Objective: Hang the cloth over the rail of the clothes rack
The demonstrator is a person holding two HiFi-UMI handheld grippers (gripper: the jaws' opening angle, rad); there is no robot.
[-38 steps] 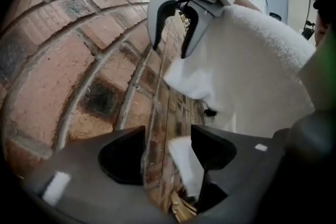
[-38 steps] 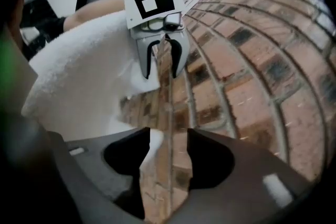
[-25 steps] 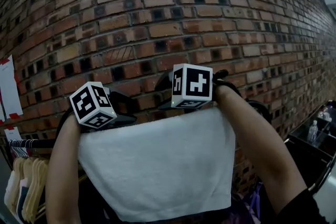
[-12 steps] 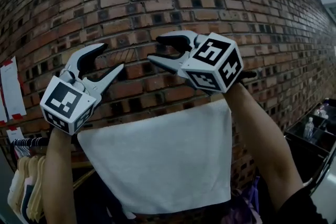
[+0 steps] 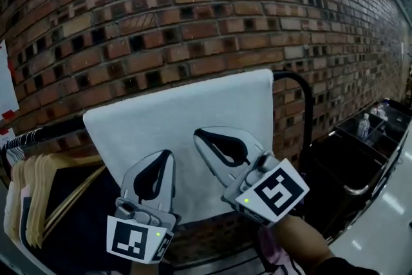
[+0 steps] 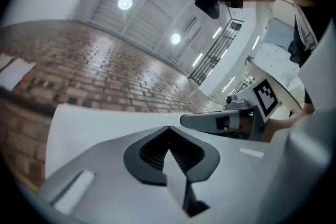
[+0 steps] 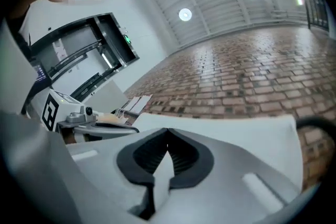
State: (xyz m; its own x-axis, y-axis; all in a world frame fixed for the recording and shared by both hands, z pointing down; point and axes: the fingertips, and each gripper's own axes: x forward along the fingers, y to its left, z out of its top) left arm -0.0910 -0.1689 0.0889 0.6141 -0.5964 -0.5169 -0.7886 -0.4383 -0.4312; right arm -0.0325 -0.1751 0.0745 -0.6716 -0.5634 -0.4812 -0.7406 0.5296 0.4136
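Note:
The white cloth [image 5: 183,125] hangs draped over the black rail [image 5: 295,79] of the clothes rack, in front of the brick wall. Both grippers are held below and in front of it, apart from it. My left gripper [image 5: 169,154] is shut with nothing between its jaws. My right gripper [image 5: 197,134] is likewise shut and empty. In the left gripper view the shut left gripper [image 6: 168,127] points up at the cloth [image 6: 89,120]. In the right gripper view the right gripper [image 7: 167,130] does the same, with the cloth [image 7: 241,136] and a bit of rail [image 7: 316,123] behind.
The brick wall [image 5: 193,3] fills the background. Wooden hangers [image 5: 32,203] and dark clothes hang on the rail's left part. A dark cart with a bottle [image 5: 365,127] stands at the right. White paper [image 5: 5,84] is stuck on the wall at left.
Both grippers came down from above the cloth's top edge to in front of its lower part, and their jaws went from open to shut. The cloth stays on the rail.

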